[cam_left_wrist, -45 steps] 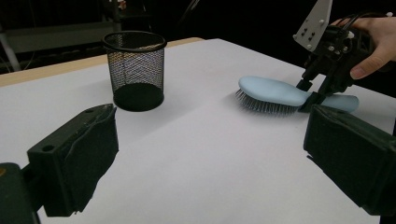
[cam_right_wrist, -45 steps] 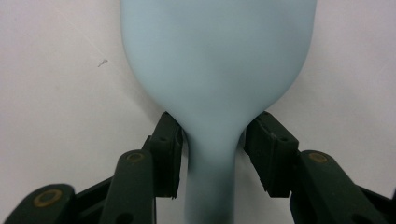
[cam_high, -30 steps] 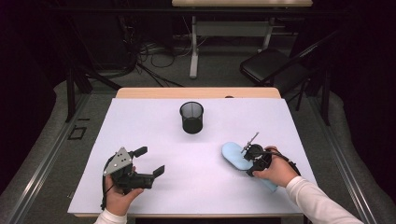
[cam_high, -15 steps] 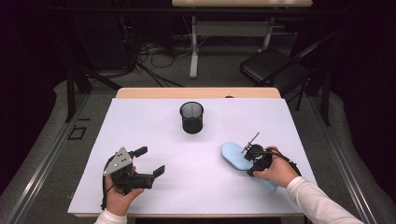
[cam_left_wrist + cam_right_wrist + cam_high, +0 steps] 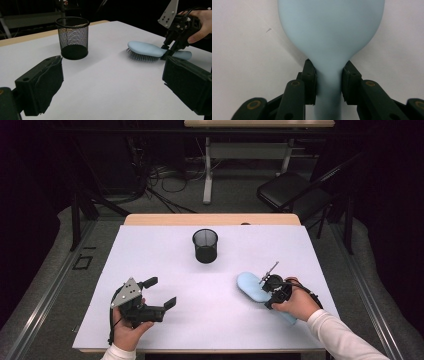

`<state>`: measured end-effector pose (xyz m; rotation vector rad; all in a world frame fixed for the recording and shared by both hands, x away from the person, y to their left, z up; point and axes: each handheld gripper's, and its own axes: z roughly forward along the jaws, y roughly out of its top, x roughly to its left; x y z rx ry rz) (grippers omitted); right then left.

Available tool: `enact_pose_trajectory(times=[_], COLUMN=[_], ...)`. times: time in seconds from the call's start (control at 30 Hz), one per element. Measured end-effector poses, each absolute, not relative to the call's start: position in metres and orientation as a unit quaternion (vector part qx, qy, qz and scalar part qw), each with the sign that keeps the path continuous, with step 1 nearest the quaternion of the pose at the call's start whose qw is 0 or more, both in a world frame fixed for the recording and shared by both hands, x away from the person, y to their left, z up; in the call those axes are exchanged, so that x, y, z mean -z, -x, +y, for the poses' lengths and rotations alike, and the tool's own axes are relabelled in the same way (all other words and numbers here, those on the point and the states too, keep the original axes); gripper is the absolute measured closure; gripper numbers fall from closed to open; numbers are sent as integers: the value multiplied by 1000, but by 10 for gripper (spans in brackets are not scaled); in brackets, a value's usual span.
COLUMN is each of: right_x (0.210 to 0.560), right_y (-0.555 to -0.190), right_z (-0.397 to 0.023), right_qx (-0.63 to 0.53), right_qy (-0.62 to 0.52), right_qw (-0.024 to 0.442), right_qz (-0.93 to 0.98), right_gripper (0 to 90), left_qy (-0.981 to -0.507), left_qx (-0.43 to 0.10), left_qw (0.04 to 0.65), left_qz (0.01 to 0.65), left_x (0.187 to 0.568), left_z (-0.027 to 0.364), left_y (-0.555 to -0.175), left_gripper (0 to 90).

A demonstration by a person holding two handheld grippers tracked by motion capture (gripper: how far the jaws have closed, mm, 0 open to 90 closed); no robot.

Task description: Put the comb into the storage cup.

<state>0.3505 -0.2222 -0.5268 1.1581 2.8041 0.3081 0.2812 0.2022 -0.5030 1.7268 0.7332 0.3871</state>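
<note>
A light blue hairbrush (image 5: 249, 286) lies bristles down on the white table (image 5: 160, 255), right of the middle. My right gripper (image 5: 270, 293) comes at it from above and is shut on its neck. In the right gripper view both pads press the narrow neck of the hairbrush (image 5: 330, 27) just below the wide head, with the right gripper (image 5: 328, 75) straddling it. From the left gripper view the hairbrush (image 5: 145, 48) shows its bristles against the table, with the right gripper (image 5: 172, 48) on its handle. My left gripper (image 5: 161, 292) rests open near the front left with nothing between its fingers.
A black mesh cup (image 5: 205, 246) stands upright at the middle back of the table, also seen as the mesh cup (image 5: 72, 37) beyond my left gripper (image 5: 112, 87). A black chair (image 5: 292, 192) and cables sit on the floor behind the table.
</note>
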Motion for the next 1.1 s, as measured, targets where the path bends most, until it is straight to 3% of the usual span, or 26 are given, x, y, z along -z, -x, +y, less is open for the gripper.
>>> enact_pose_trajectory(times=[1.1], right_x=[519], right_y=[-346], right_z=[-228], right_qx=[-140], right_qy=[-387], right_qw=[59], right_qz=[910], right_gripper=[694], left_qy=[-739], left_qx=[-174], left_qw=[570], left_qz=[315], left_x=[503], left_z=[202], left_y=[-281], left_gripper=[37])
